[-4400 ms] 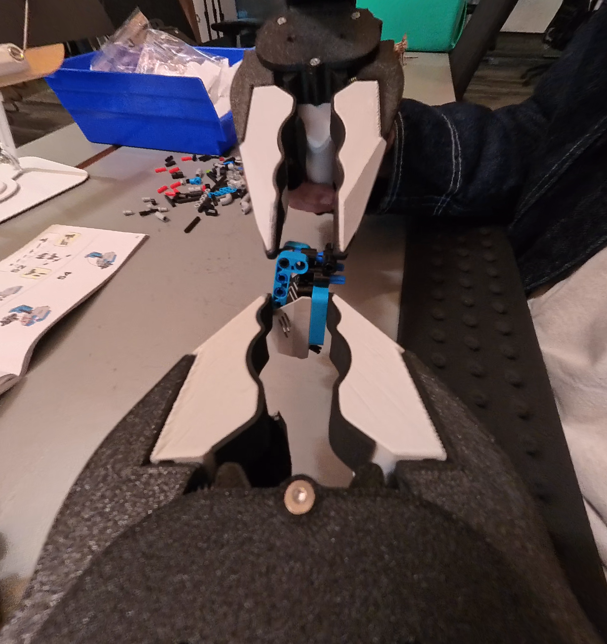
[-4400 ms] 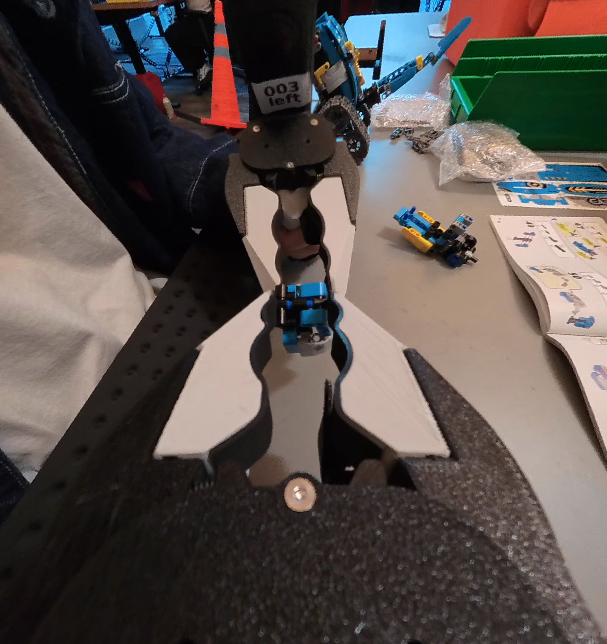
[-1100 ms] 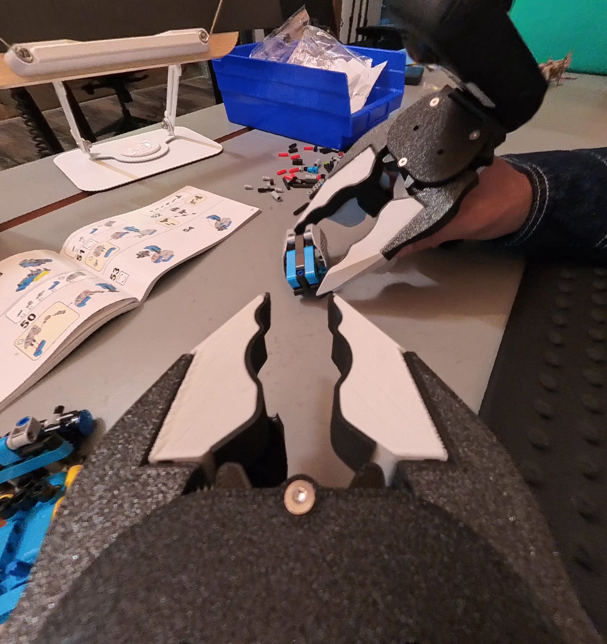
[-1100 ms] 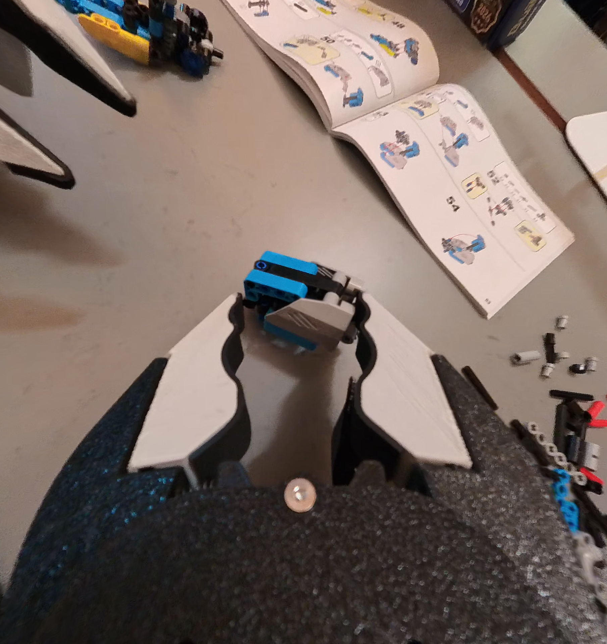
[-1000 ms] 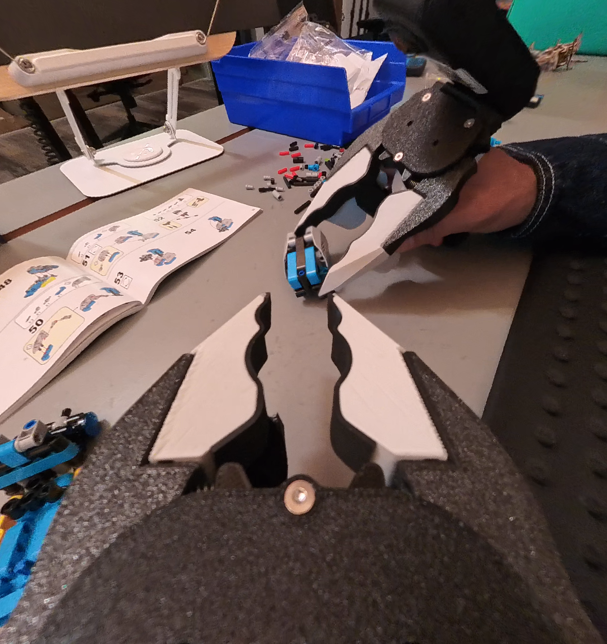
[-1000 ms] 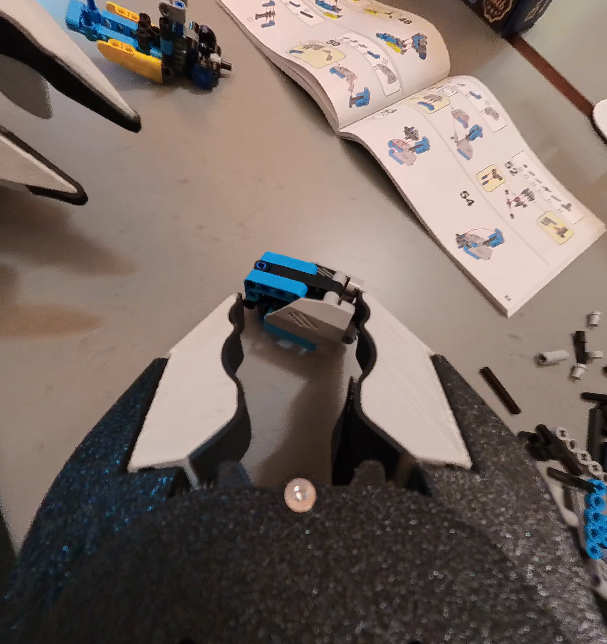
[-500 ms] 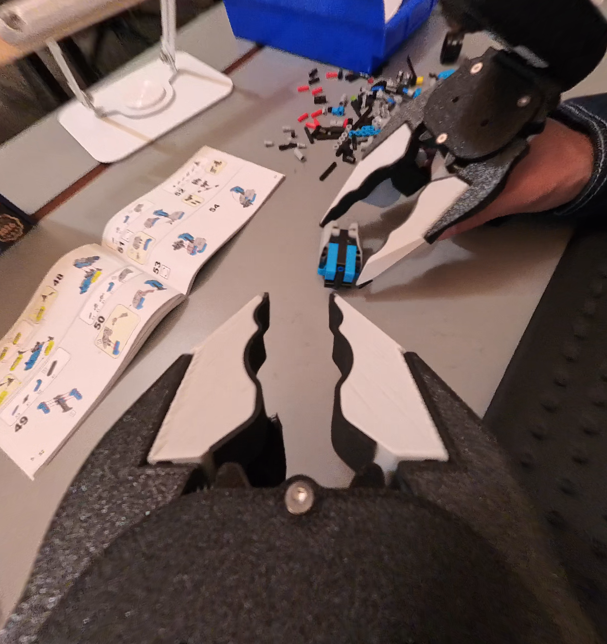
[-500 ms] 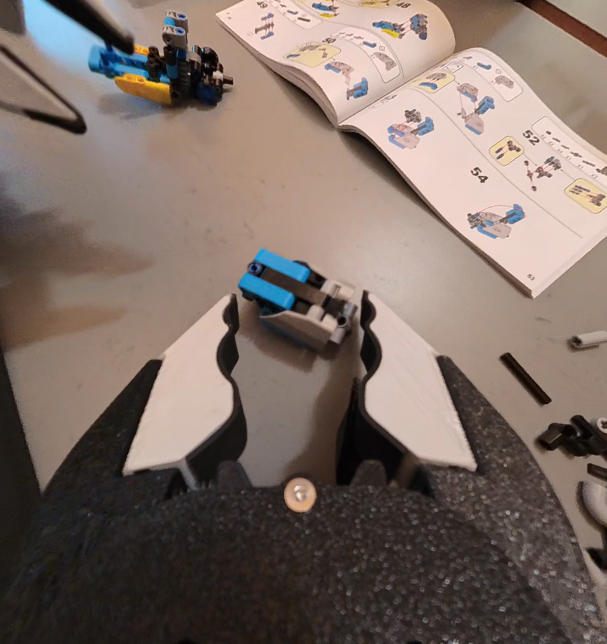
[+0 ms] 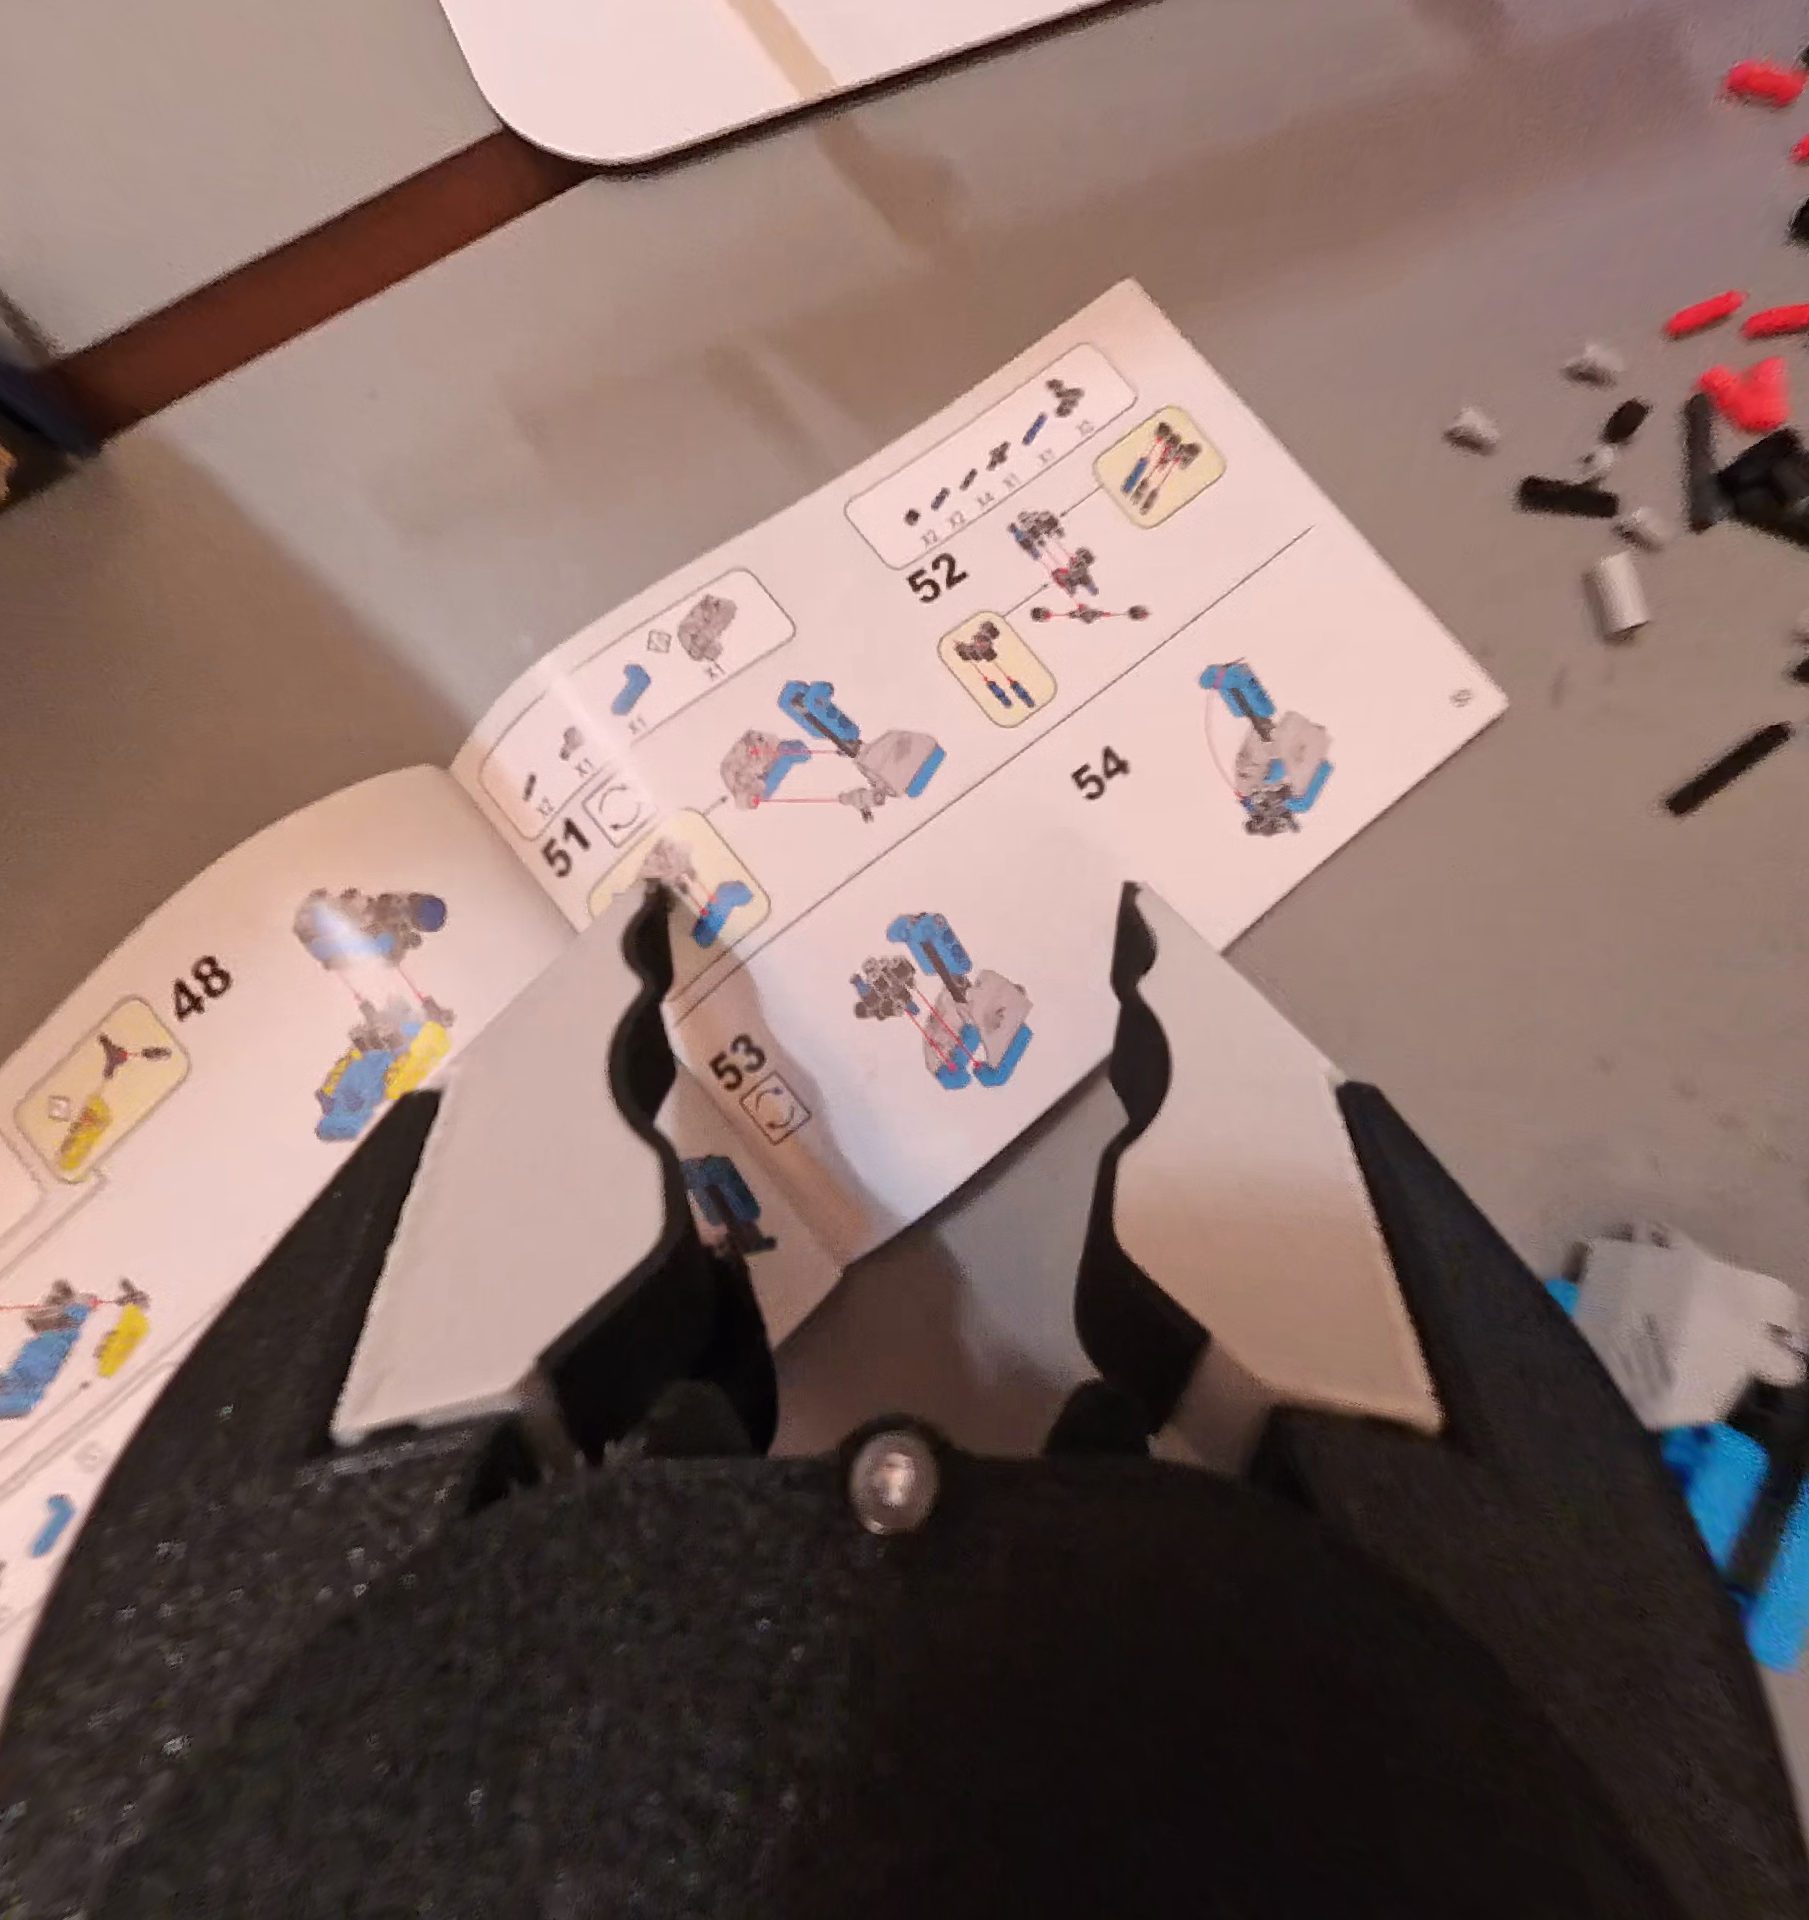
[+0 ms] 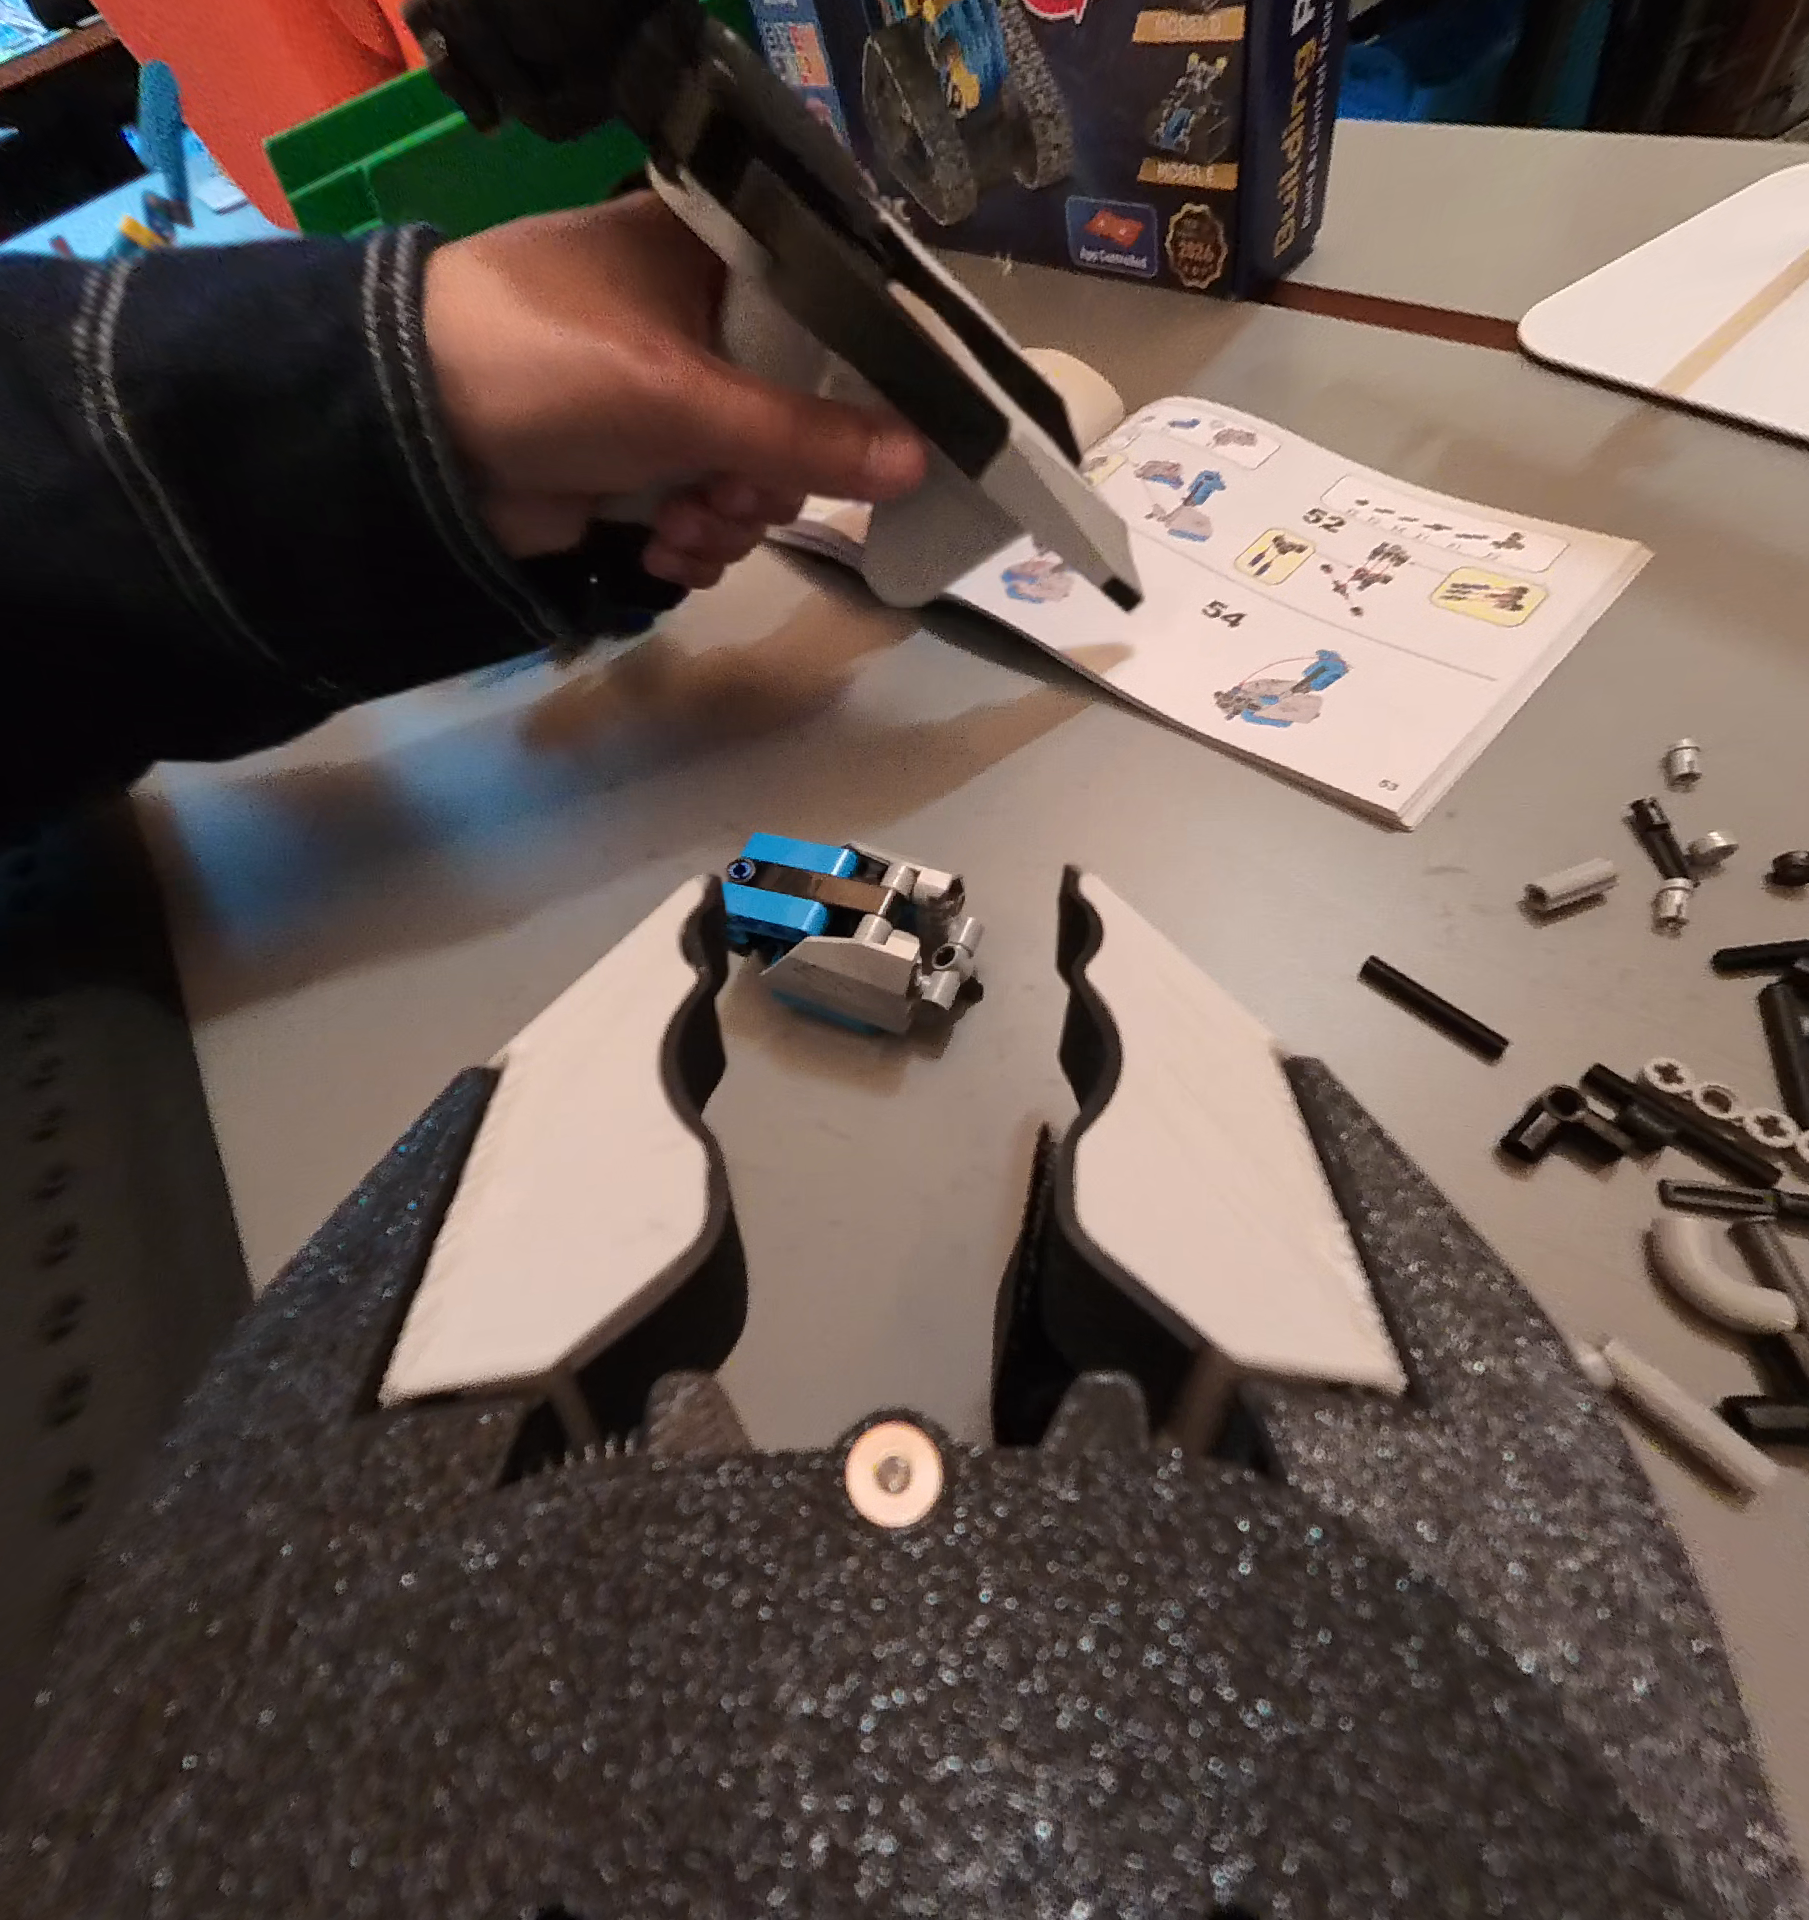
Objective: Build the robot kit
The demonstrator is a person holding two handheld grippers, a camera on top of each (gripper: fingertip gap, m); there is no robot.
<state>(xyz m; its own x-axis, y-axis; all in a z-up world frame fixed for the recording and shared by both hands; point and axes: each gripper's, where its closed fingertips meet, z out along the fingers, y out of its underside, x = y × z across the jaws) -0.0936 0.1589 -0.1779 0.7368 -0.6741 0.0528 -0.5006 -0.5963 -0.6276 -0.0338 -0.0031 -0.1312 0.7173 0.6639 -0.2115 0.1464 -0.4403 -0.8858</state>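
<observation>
Here, in the left wrist view, my left gripper (image 9: 884, 904) hangs over the open instruction booklet (image 9: 983, 727), its fingers (image 9: 526, 1174) spread wide and holding nothing. The printed right-hand page lies straight ahead between the tips, its near corner reaching in under them. Off to my right, low at the frame's edge, a blurred blue and grey piece (image 9: 1700, 1423) sits on the grey counter (image 9: 1502, 1039), and loose black, red and grey pins (image 9: 1710, 436) are scattered farther out.

Now the right wrist view. My right gripper (image 10: 884, 883) is also open and empty. The small blue and grey brick assembly (image 10: 848, 935) rests on the counter just between the fingertips, closer to the left finger (image 10: 588, 1122), apart from the right one; whether it touches the left I cannot tell. Its long axis runs slantwise across the gap, blue end left and away, grey end right and nearer. My left gripper is well beyond it, over the booklet, so the right is the nearer. Loose pins and axles (image 10: 1731, 1122) lie to the right.
</observation>
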